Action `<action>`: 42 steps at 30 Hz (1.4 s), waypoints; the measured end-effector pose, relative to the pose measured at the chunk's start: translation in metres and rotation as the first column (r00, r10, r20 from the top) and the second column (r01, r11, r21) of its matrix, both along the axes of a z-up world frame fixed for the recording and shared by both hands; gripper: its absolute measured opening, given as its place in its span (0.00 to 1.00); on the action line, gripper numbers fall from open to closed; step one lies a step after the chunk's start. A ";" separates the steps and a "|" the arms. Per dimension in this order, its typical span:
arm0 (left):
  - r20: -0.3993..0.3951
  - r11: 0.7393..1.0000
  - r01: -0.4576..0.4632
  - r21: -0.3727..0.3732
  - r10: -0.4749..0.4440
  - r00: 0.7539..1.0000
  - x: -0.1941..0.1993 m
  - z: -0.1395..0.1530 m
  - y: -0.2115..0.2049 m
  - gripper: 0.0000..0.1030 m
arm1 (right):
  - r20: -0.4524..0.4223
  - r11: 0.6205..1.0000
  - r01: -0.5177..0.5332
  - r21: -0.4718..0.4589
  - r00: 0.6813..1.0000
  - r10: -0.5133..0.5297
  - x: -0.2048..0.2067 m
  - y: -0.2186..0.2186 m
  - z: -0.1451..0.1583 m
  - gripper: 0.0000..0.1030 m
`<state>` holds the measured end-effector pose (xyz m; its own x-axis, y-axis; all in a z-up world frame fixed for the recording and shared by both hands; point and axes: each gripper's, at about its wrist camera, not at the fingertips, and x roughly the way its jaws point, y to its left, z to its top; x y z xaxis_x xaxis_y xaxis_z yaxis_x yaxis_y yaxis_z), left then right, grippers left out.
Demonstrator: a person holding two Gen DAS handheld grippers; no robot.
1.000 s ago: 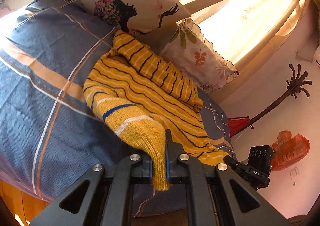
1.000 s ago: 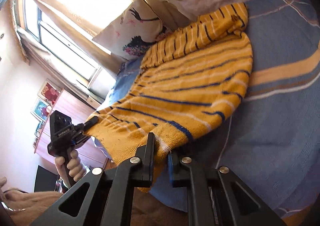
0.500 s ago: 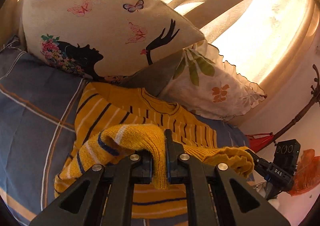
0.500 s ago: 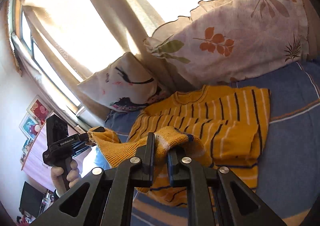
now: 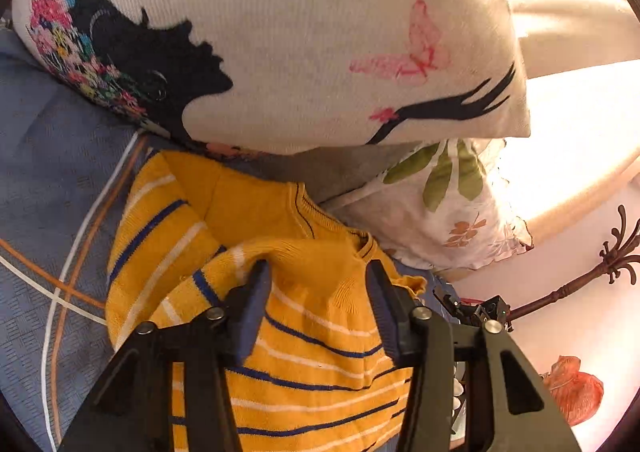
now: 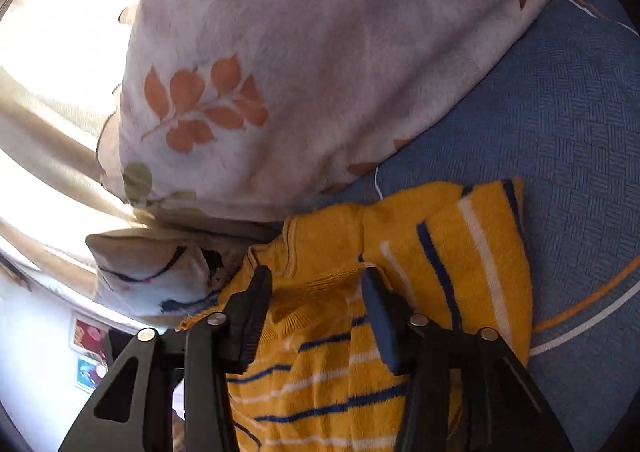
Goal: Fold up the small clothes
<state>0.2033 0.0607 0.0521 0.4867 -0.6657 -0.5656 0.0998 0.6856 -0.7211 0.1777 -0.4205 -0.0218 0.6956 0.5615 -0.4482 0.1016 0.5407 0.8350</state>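
A small yellow knit sweater [image 5: 312, 336] with blue and white stripes lies folded in half on the blue bed cover, its lower edge brought up to the neckline near the pillows. My left gripper [image 5: 318, 272] hovers over that folded edge with its jaws opening; the knit lies between and under the fingers, and the pads do not press it. In the right wrist view the same sweater [image 6: 400, 284] fills the lower middle. My right gripper [image 6: 318, 278] is above the neckline, jaws opening as well, with the fabric loose between them.
A cream pillow [image 5: 304, 36] printed with a black silhouette and butterflies stands just behind the sweater. A white leaf-print pillow [image 6: 304, 64] leans beside it. Blue bed cover [image 6: 560, 124] spreads on both sides. Bright curtains [image 5: 576, 32] hang behind; an orange bag [image 5: 572, 388] lies at lower right.
Both grippers carried the sweater's lower edge forward up to the neckline by the pillows. Their jaws, pinched on the knit before, now stand apart and the fabric has dropped onto the sweater.
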 end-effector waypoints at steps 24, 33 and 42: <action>-0.074 0.919 -0.076 0.387 0.113 0.991 -0.096 -0.031 0.062 0.64 | 0.037 0.792 -0.339 -0.509 0.910 0.413 -0.065 0.143 0.062 0.64; -0.078 0.940 -0.058 0.338 0.089 0.993 -0.109 -0.036 0.075 0.07 | -0.071 0.621 -0.468 -0.629 0.830 0.553 0.013 0.295 0.036 0.58; -0.072 0.965 -0.115 0.235 0.136 0.988 -0.126 -0.036 0.091 0.42 | -0.093 0.592 -0.469 -0.655 0.828 0.554 0.075 0.364 0.015 0.65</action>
